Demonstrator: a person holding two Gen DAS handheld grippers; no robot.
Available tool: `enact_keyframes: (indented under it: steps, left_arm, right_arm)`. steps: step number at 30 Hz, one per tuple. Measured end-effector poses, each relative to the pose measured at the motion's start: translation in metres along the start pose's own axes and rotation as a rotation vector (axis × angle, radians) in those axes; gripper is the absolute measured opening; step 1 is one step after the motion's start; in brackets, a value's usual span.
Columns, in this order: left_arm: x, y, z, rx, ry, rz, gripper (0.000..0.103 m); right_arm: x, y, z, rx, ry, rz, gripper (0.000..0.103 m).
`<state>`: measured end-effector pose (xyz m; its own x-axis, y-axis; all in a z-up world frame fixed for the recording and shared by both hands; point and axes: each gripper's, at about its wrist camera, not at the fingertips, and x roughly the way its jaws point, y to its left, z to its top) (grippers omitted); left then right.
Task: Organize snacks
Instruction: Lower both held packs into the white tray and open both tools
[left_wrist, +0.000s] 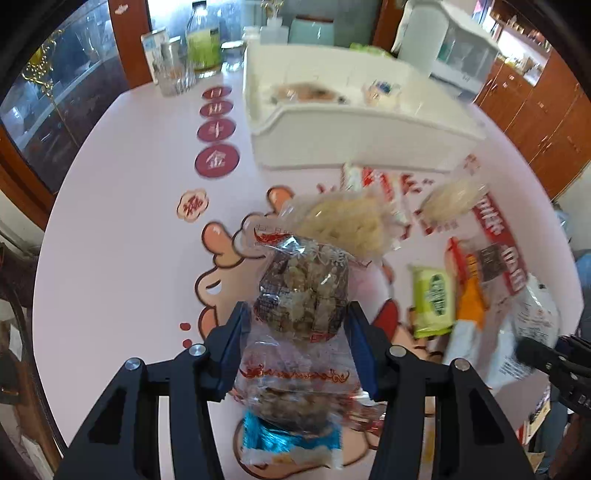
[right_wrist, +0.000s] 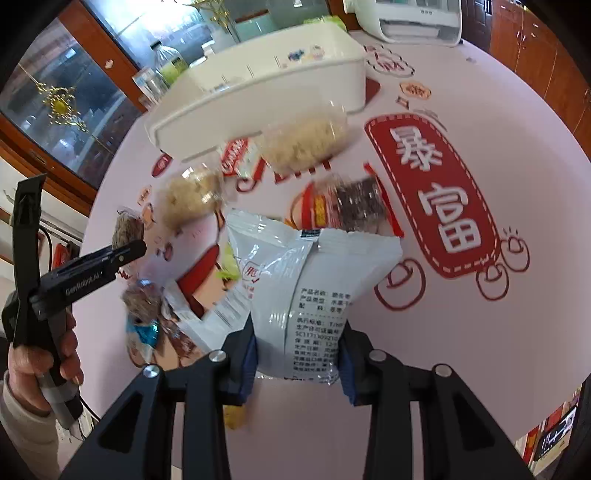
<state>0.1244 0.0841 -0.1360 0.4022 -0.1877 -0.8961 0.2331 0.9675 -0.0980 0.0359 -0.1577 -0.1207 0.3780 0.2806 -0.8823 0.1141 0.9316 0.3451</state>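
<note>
Left gripper (left_wrist: 299, 325): your blue pads are clamped on a clear packet of brown nut brittle (left_wrist: 303, 295), gripping it across its short sides; a second clear packet hangs below it between the fingers, and a blue foil sweet (left_wrist: 291, 439) lies under that.
Right gripper (right_wrist: 297, 354): you are pinching the white foil bag (right_wrist: 314, 280) near its bottom seam, so the bag stands out ahead of the fingers with its long axis pointing away from you.
White tray (left_wrist: 362, 136): it sits straight ahead of both grippers, across the pink table (left_wrist: 129, 240); a few small wrapped sweets already lie inside.
Which way to go: from your left gripper the tray's near wall lies forward and a little right; from your right gripper it lies forward and to the left, its long side running slantwise.
Nearer hand: your left looks the closer to the tray, though the wide lens makes that hard to judge.
In between: two packets of pale puffed cakes (left_wrist: 351, 225) and a red-edged seed bar (right_wrist: 354, 206) lie on the table between you and the tray, so I'd carry both loads over them.
Green packet (left_wrist: 434, 299): lying flat to the right of your left gripper, still to be sorted.
</note>
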Motion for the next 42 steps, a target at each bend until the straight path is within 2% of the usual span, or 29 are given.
enact_keyframes:
  steps: [7, 14, 20, 28, 36, 42]
  left_arm:
    - [-0.04, -0.02, 0.021, 0.024, -0.081, -0.065, 0.05]
    - [-0.075, -0.043, 0.05, 0.072, -0.144, -0.096, 0.051]
    - [-0.103, -0.062, 0.091, 0.119, -0.214, -0.082, 0.051]
    - [-0.133, -0.083, 0.161, 0.158, -0.329, -0.011, 0.052]
    - [-0.118, -0.084, 0.223, 0.113, -0.35, 0.074, 0.052]
    - [-0.082, -0.073, 0.248, 0.042, -0.313, 0.093, 0.052]
  right_arm:
    - [-0.029, 0.011, 0.024, -0.039, -0.077, 0.038, 0.037]
    - [-0.06, 0.023, 0.067, -0.103, -0.171, 0.058, 0.037]
    - [-0.081, 0.027, 0.115, -0.13, -0.238, 0.068, 0.037]
    - [-0.109, 0.034, 0.189, -0.151, -0.34, 0.062, 0.037]
    - [-0.114, 0.041, 0.26, -0.157, -0.381, 0.049, 0.037]
    - [-0.084, 0.044, 0.292, -0.162, -0.326, 0.041, 0.037]
